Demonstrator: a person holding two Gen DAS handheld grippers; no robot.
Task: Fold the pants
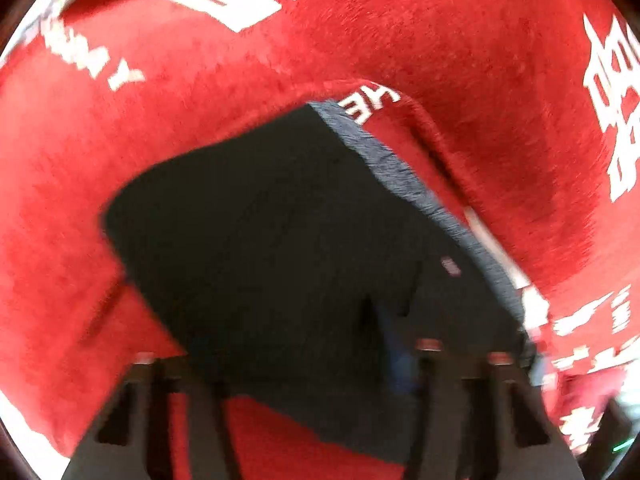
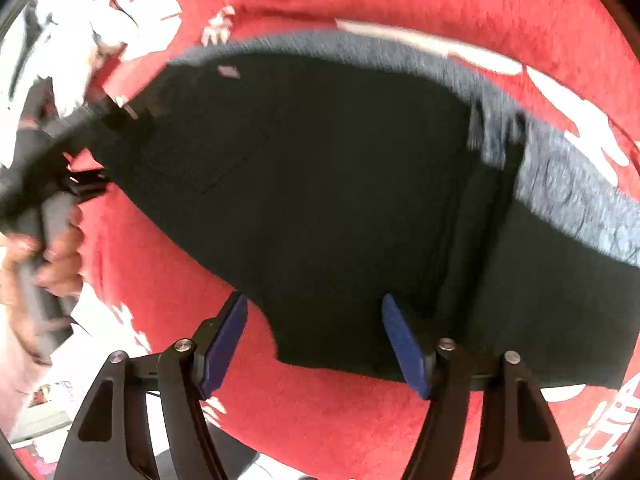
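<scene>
Black pants [image 1: 260, 220] with a grey waistband [image 1: 400, 172] lie folded on a red blanket. In the left wrist view my left gripper [image 1: 312, 320] is low over one corner of them. Its fingers stand apart with dark cloth between them, and blur hides most of the pads. The right wrist view shows the same pants [image 2: 340, 180], with the left gripper [image 2: 104, 148] straddling their left edge. My right gripper [image 2: 312, 304] hangs open over the pants' near edge. Its blue pads [image 2: 404, 344] are clear of the cloth.
A red fleece blanket [image 1: 400, 40] with white lettering [image 2: 520, 68] covers the surface on all sides. A person's hand [image 2: 52, 248] grips the left gripper's grey handle at the left edge. Pale clutter [image 2: 48, 400] shows beyond the blanket's lower left edge.
</scene>
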